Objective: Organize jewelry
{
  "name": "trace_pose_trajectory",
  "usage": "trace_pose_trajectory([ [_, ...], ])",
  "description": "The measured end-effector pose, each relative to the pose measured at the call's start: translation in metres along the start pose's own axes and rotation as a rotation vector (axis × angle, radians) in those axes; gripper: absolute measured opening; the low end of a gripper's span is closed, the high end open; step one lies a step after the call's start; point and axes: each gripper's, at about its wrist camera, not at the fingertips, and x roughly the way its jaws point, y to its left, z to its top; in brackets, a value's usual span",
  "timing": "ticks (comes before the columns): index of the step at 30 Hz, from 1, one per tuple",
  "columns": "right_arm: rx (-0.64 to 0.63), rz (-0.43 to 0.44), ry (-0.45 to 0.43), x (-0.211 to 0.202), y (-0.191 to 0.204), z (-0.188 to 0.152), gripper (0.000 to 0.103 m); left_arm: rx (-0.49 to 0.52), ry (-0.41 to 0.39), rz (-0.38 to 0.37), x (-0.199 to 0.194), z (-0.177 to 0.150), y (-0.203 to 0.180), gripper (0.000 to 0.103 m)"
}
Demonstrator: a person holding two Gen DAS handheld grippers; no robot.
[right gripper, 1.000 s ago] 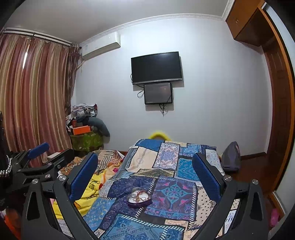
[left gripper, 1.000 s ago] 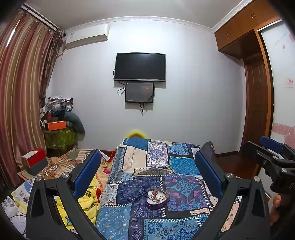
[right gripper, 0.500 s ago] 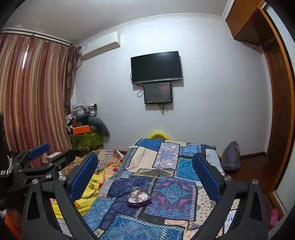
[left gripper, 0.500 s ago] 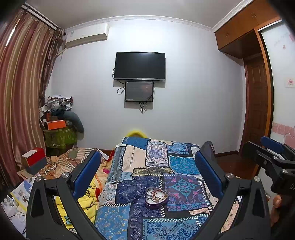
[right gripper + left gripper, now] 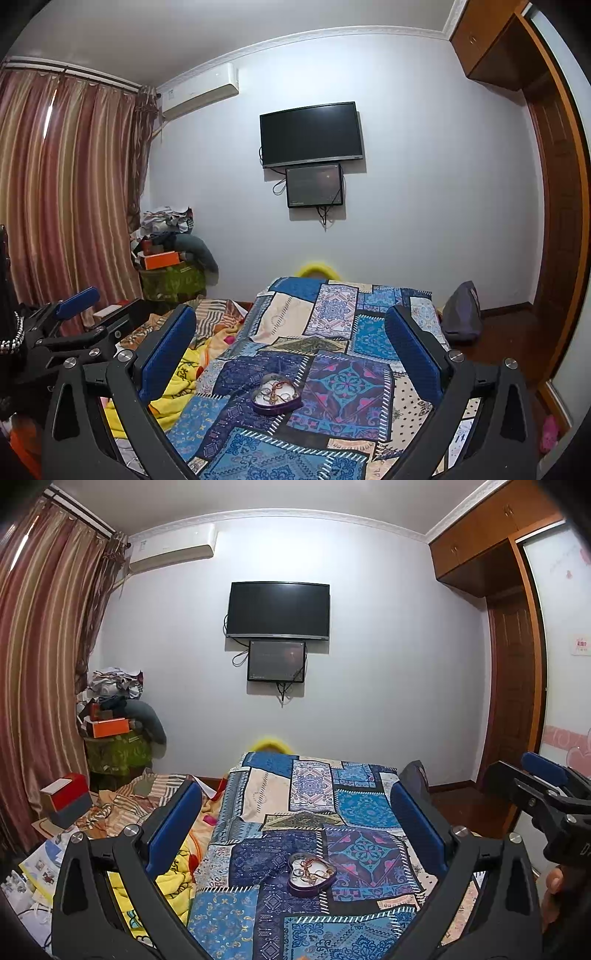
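A purple heart-shaped jewelry box [image 5: 311,874] lies open on the blue patchwork bedspread [image 5: 362,805], with rings and a chain inside. It also shows in the right wrist view [image 5: 276,394]. My left gripper [image 5: 295,812] is open and empty, held above and short of the box. My right gripper [image 5: 291,332] is open and empty too, at about the same distance. Each gripper shows at the edge of the other's view: the right one [image 5: 546,786] and the left one [image 5: 74,321].
A yellow blanket [image 5: 173,878] and striped bedding [image 5: 147,801] lie left of the bedspread. A red box [image 5: 66,797] and cluttered pile [image 5: 110,716] stand by the curtain. A dark bag [image 5: 461,314] sits right of the bed. A TV [image 5: 279,611] hangs on the far wall.
Both views have barely shifted. The grippers stay open and the box has not moved.
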Motion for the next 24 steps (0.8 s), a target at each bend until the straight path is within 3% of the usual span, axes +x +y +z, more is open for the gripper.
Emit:
trace_pose_trajectory([
  [24, 0.003, -0.002, 0.005, 0.0011, -0.0038, -0.0003, 0.101, -0.004, 0.015, -0.026, 0.001, -0.0004, -0.0005, 0.102],
])
